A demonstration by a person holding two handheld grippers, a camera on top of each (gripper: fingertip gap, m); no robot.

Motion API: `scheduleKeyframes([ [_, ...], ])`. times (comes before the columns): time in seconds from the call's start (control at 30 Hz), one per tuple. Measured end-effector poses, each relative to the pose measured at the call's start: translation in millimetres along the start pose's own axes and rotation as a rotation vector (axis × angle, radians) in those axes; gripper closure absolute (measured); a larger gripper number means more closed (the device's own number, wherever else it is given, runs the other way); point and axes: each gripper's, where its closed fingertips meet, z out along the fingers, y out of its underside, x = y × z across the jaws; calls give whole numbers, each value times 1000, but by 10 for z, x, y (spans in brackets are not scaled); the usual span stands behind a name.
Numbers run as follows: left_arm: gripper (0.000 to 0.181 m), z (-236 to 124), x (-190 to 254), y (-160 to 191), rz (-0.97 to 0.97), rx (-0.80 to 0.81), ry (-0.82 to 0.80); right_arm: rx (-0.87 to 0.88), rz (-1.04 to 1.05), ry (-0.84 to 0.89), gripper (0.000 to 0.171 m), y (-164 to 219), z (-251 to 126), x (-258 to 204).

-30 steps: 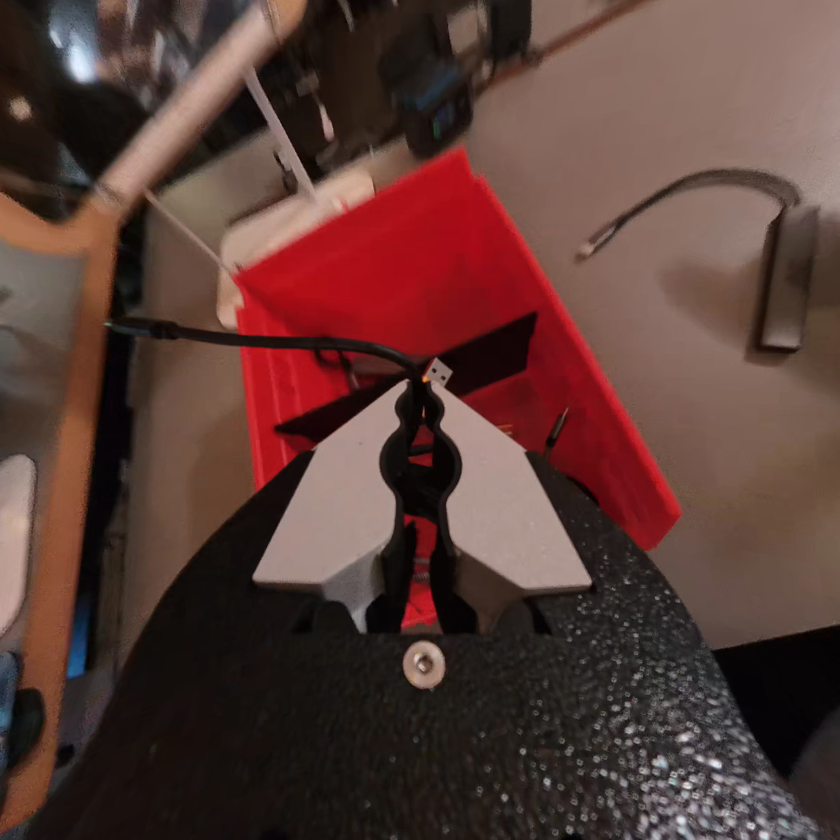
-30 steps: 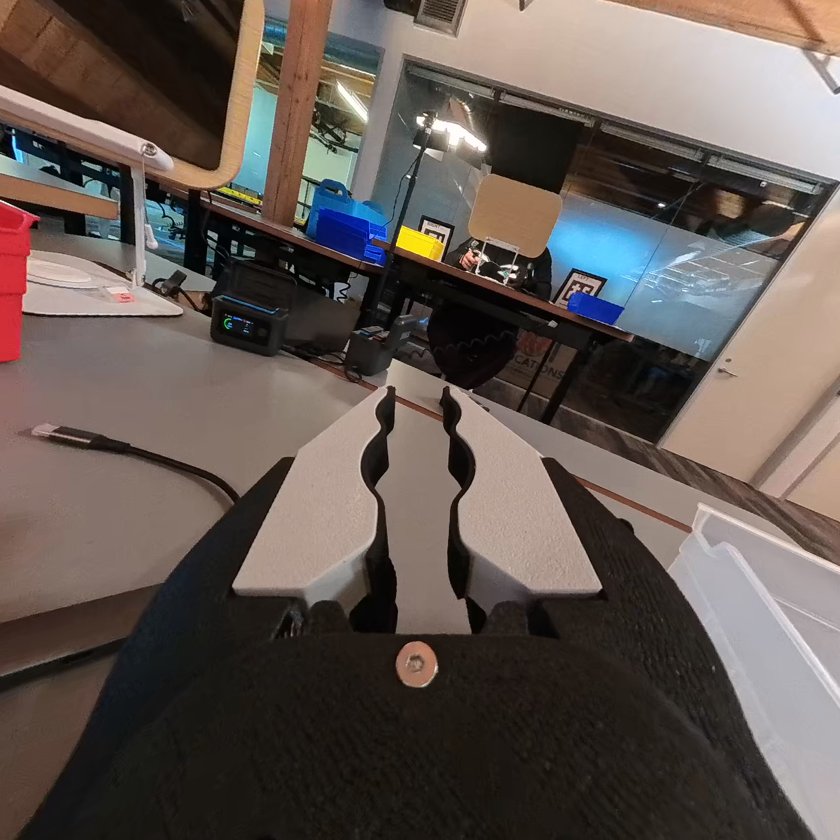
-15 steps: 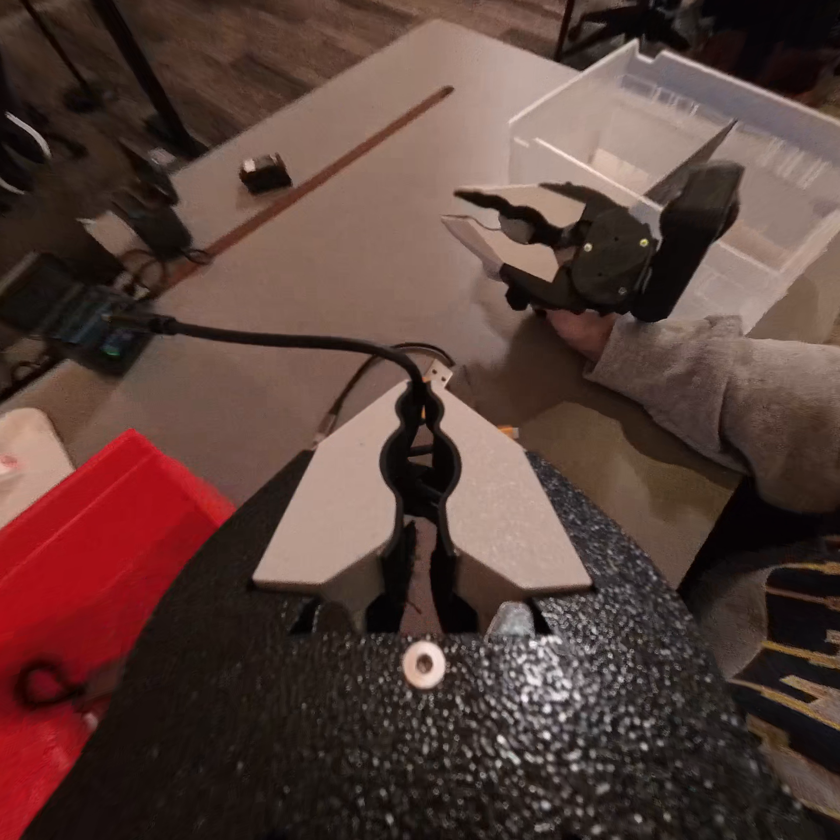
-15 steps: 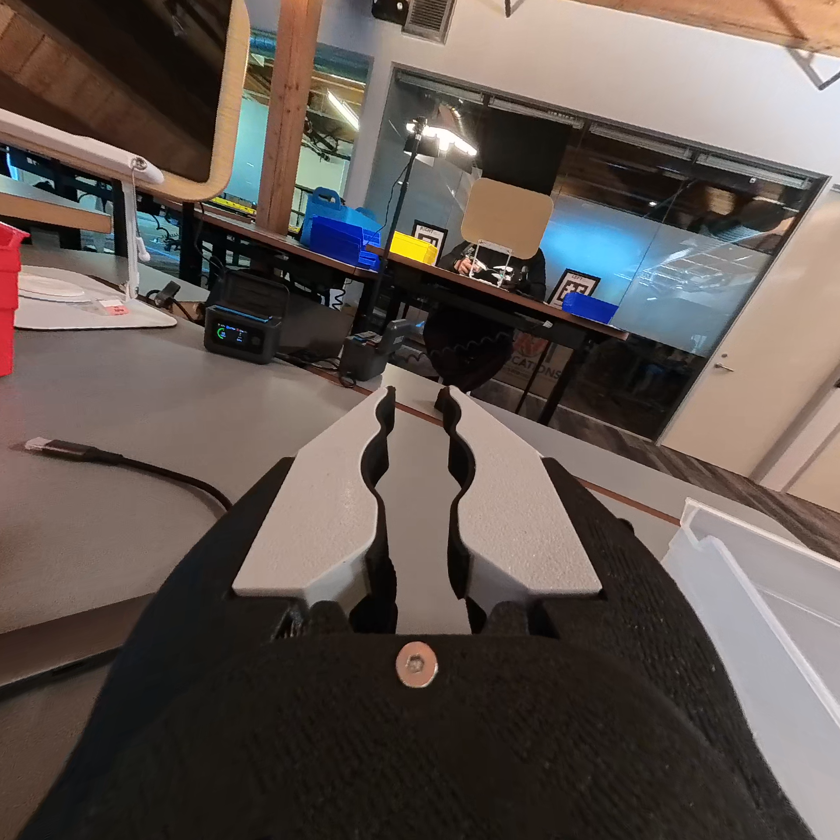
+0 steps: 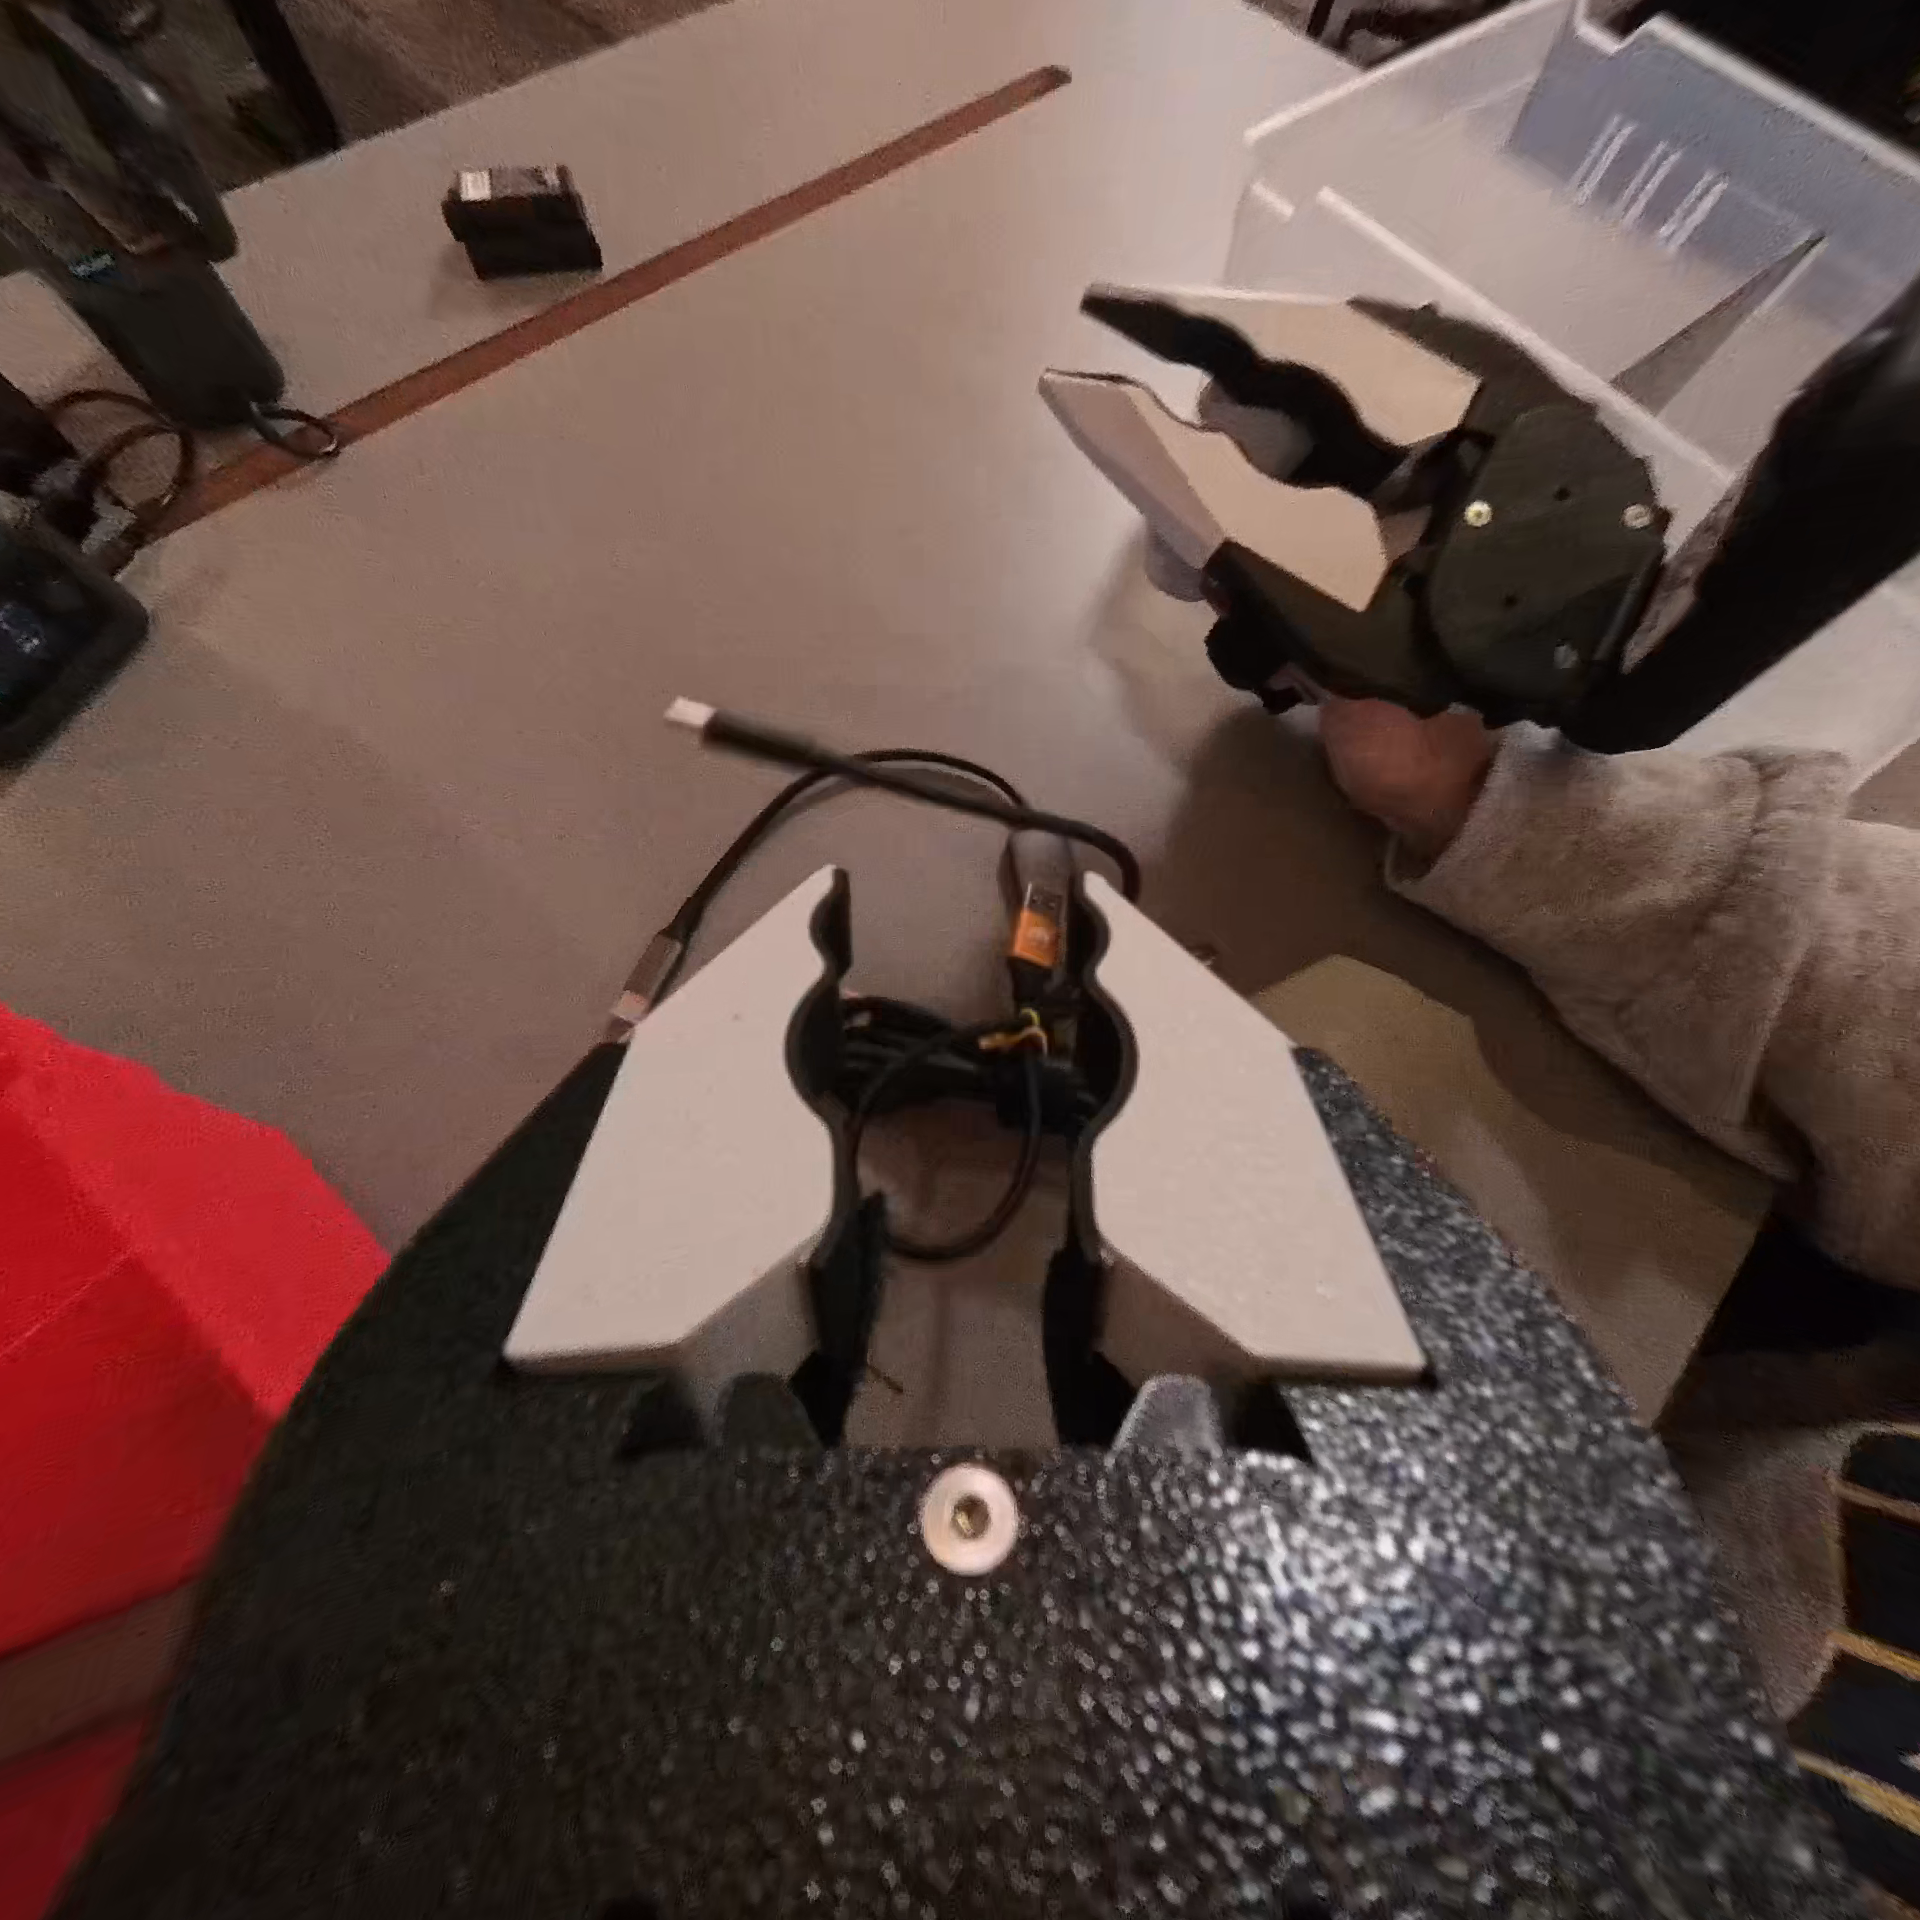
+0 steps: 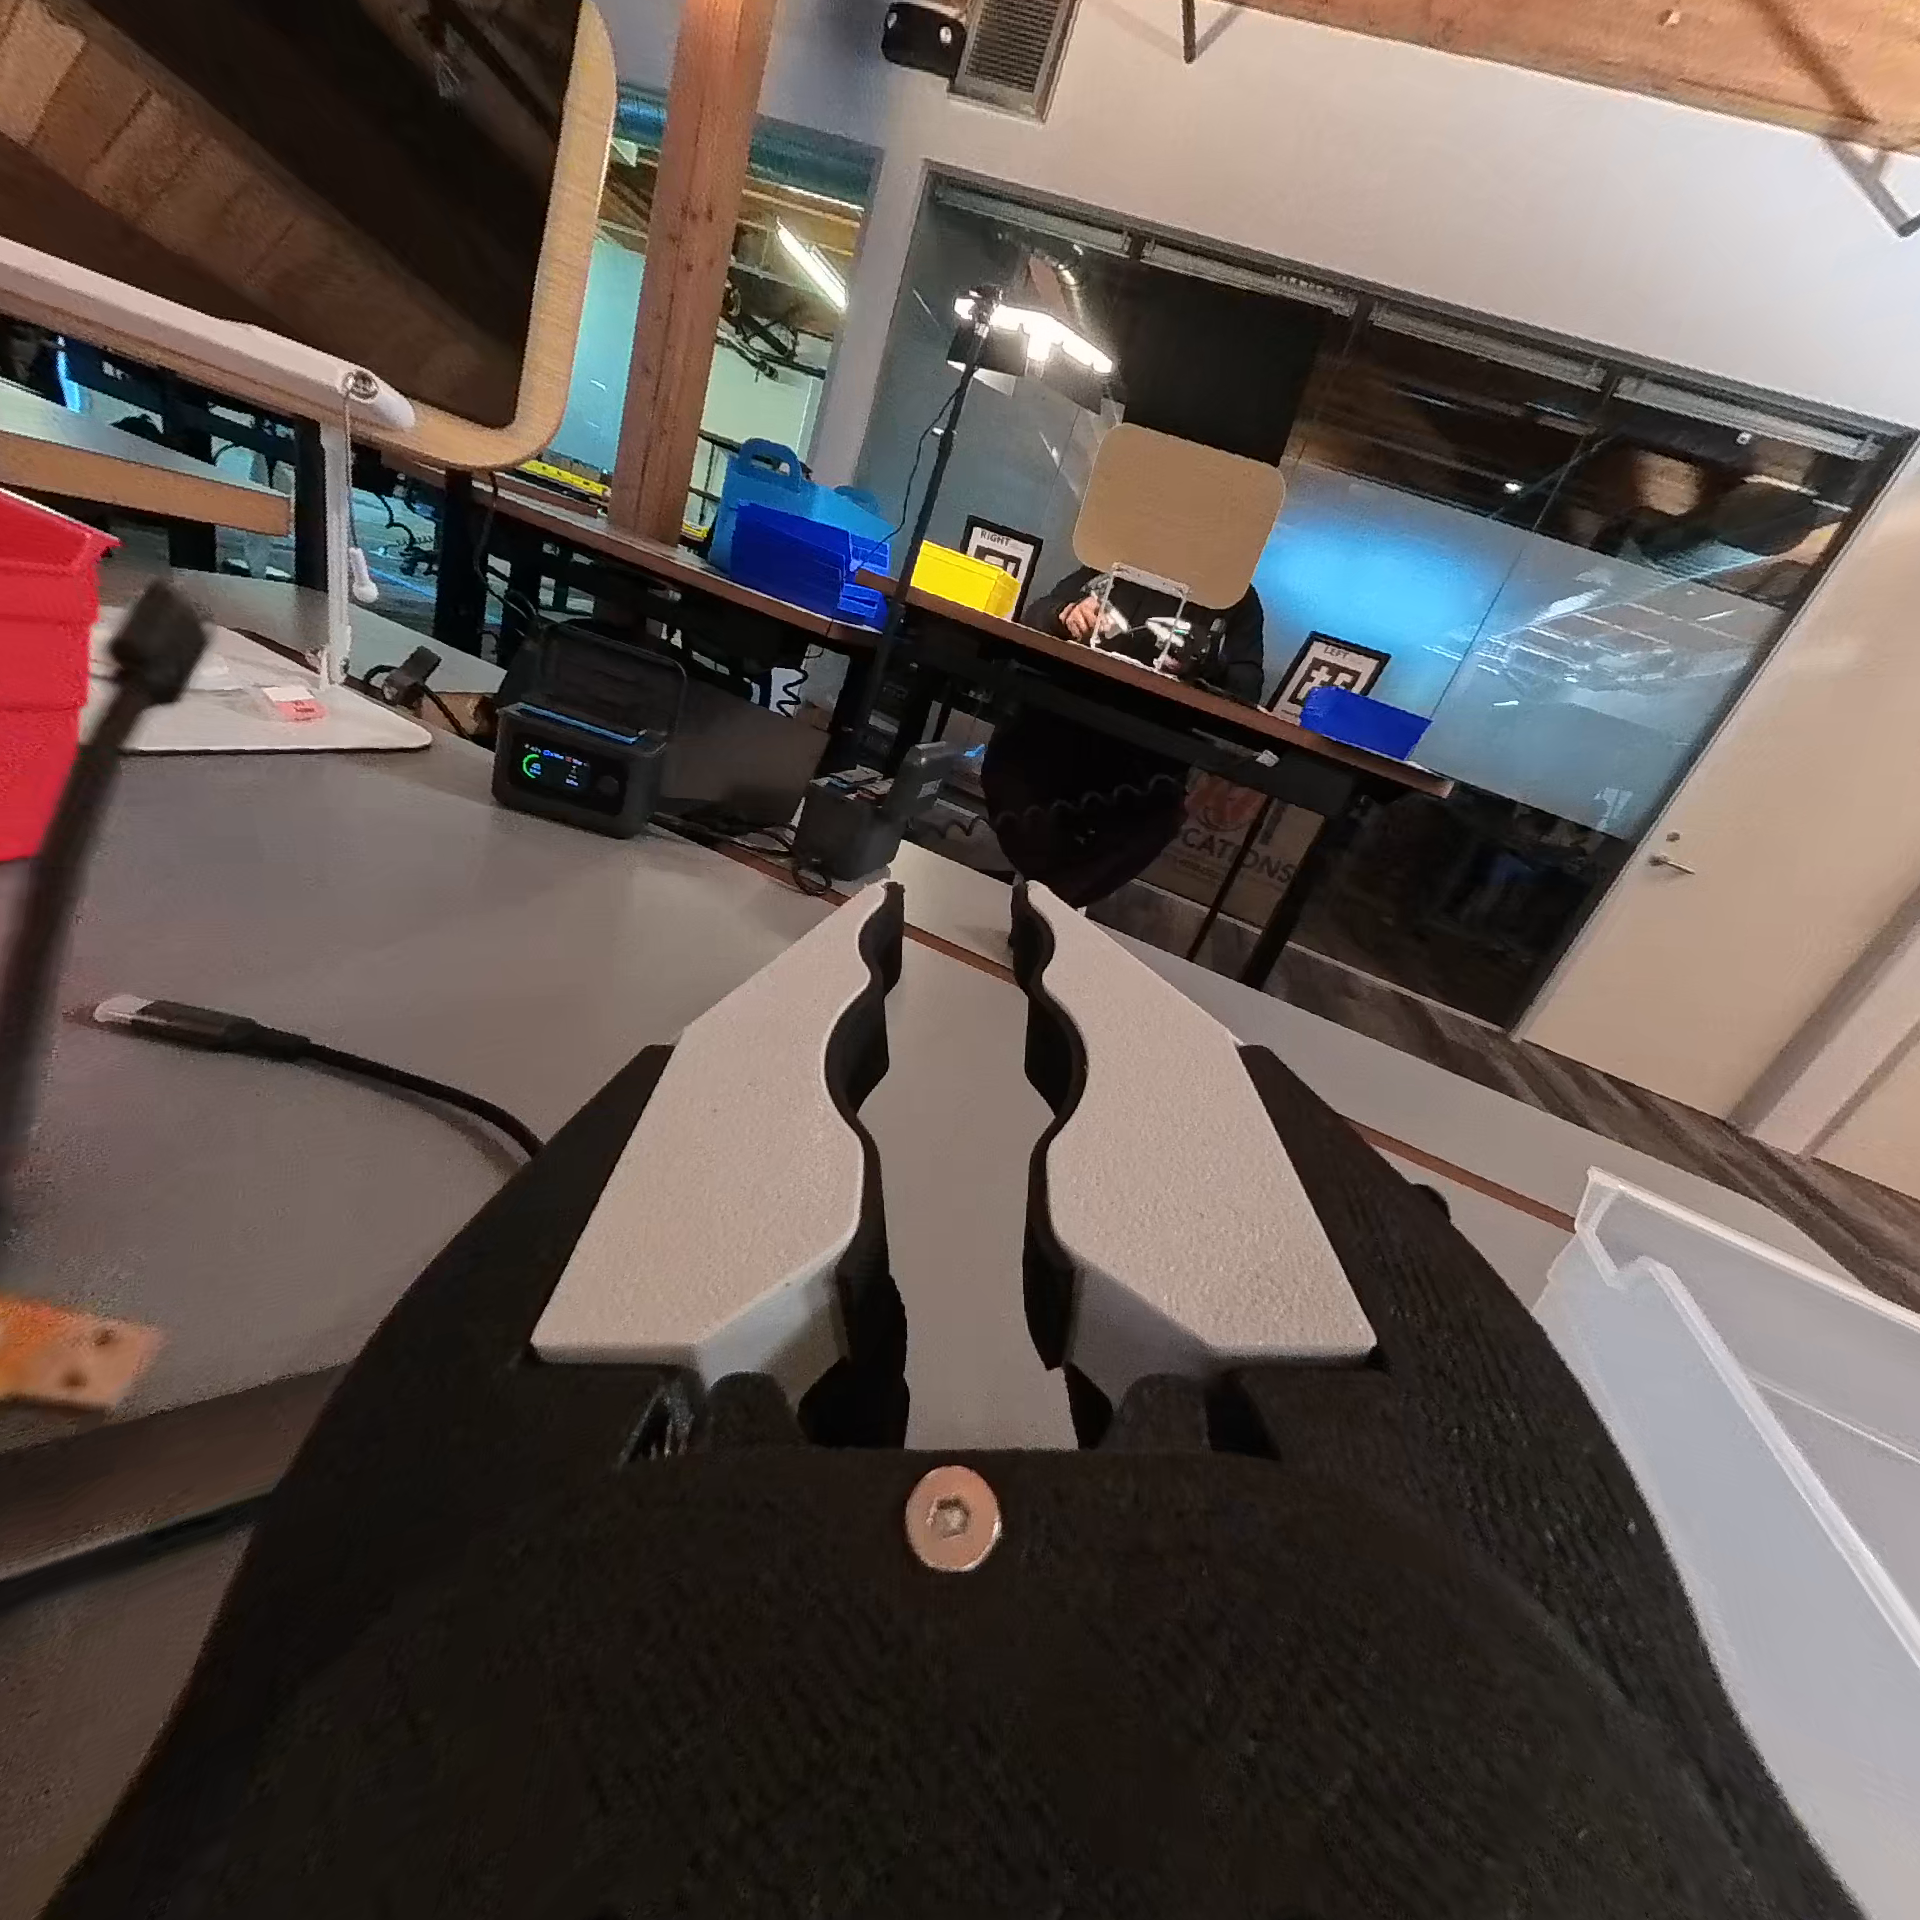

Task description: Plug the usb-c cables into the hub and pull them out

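My left gripper (image 5: 964,891) is open. A bundled black cable (image 5: 935,1060) with an orange plug (image 5: 1036,928) lies loose on the grey table (image 5: 623,520) between and below its fingers. The same cable stands blurred at the left edge of the right wrist view (image 6: 62,831). A second black cable with a silver plug (image 5: 688,715) lies on the table just ahead; it also shows in the right wrist view (image 6: 135,1013). A flat grey slab (image 5: 1434,1091), perhaps the hub, lies to the right. My right gripper (image 5: 1070,343) (image 6: 956,899) is open and empty, resting beside it.
A red bin (image 5: 125,1299) (image 6: 42,665) stands at the left. A clear plastic bin (image 5: 1558,208) (image 6: 1714,1403) stands at the right. A grey sleeve (image 5: 1662,987) lies along the right. A small black box (image 5: 520,218) and a power unit (image 6: 582,758) sit at the far edge.
My left gripper swung from over the red bin to the table beside the right gripper, then opened and let go of the black cable. The right gripper stayed still.
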Motion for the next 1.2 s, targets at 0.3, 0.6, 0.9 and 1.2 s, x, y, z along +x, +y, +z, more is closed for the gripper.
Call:
scheduleKeyframes([
  [0.3, 142, -658, 22, 255, -82, 73, 5, -2, -5, -19, 152, -6, 17, -56],
  [0.6, 149, -69, 432, 551, 0, -85, -66, -10, 9, -86, 149, -52, -18, -138],
  [0.9, 126, 475, 560, 922, 45, -280, -125, -31, -27, -142, 148, -57, -40, -237],
  [1.2, 179, 200, 221, 371, 242, -88, -313, -6, 30, -156, 145, -185, -55, -196],
])
